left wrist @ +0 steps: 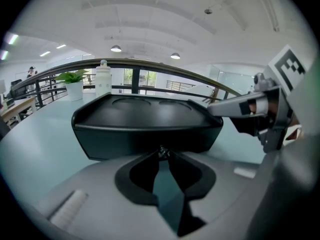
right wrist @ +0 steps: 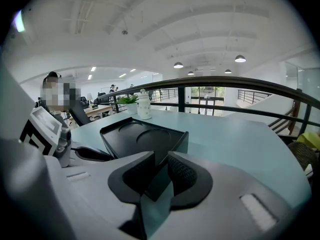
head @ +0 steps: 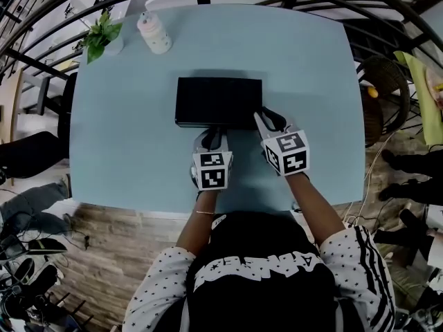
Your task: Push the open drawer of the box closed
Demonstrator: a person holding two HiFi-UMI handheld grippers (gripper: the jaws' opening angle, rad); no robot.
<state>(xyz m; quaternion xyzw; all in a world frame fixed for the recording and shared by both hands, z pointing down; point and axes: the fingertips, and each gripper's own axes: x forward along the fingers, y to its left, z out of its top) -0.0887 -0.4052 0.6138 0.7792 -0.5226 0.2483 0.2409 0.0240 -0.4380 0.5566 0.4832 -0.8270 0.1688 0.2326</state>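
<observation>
Black box [head: 218,101] sits mid-table [head: 124,151], no drawer seen protruding, so closing appears essentially complete; left gripper [head: 213,133], jaws together, meets its front; right gripper [head: 267,119], jaws slightly apart and empty, is at its near right corner.

Box [head: 219,102]: centre of desk [head: 124,164], ahead of me.
Bottle [head: 154,33], plant [head: 102,37]: behind box, far left.
My left gripper [head: 213,133], right gripper [head: 269,120]: box's near edge.

Head view overhead; both gripper views low, near the box [head: 219,102].
</observation>
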